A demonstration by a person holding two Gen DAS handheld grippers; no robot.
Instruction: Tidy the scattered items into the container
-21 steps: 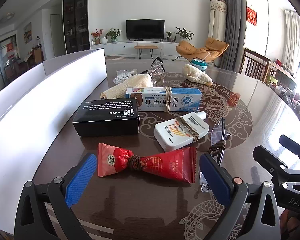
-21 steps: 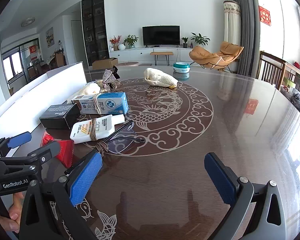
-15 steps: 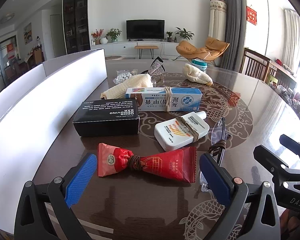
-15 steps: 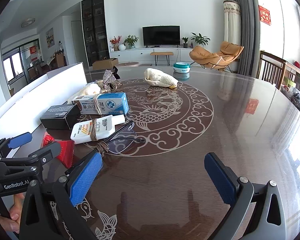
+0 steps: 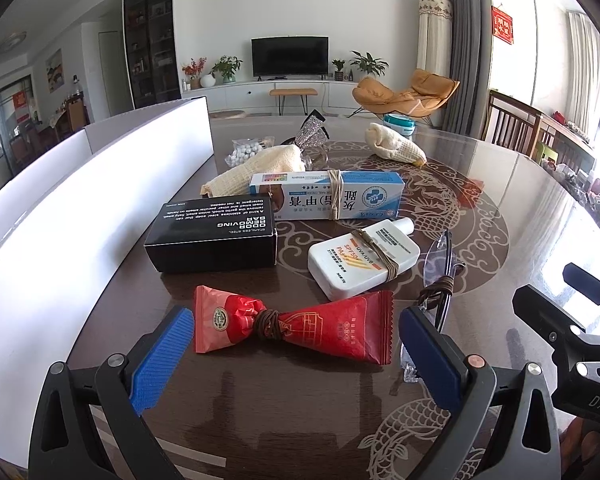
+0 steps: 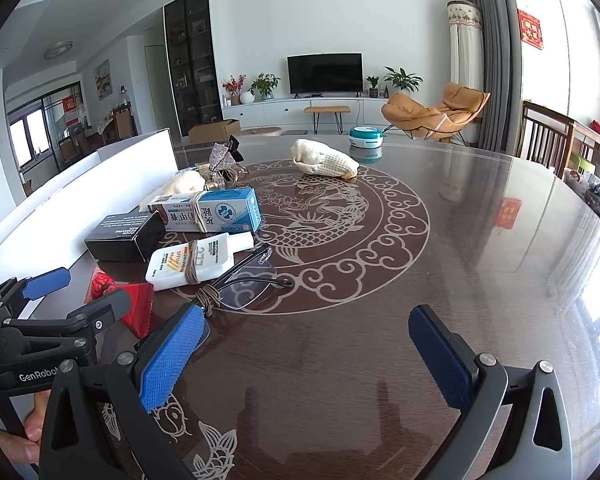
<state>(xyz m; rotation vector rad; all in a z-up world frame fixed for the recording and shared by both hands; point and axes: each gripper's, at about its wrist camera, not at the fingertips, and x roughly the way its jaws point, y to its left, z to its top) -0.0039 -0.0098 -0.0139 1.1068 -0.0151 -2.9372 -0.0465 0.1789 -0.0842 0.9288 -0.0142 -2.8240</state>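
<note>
Gaping wide, both tongs held above table [image 6: 380, 280], nothing gripped. Red sachet [image 5: 296, 326] just ahead of left tongs [image 5: 296, 364]; glasses [image 6: 240, 284] beside right tongs [image 6: 304, 356], left pad.

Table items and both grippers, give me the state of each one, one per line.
left gripper: open, empty, fingers either side of the red packet
right gripper: open, empty
red packet: flat, cord tied round its middle
white bottle: lying down, capped, cord-tied
blue-and-white box: on its side, closed, cord-tied
black box: flat, closed
glasses: folded, cord-tied
</note>
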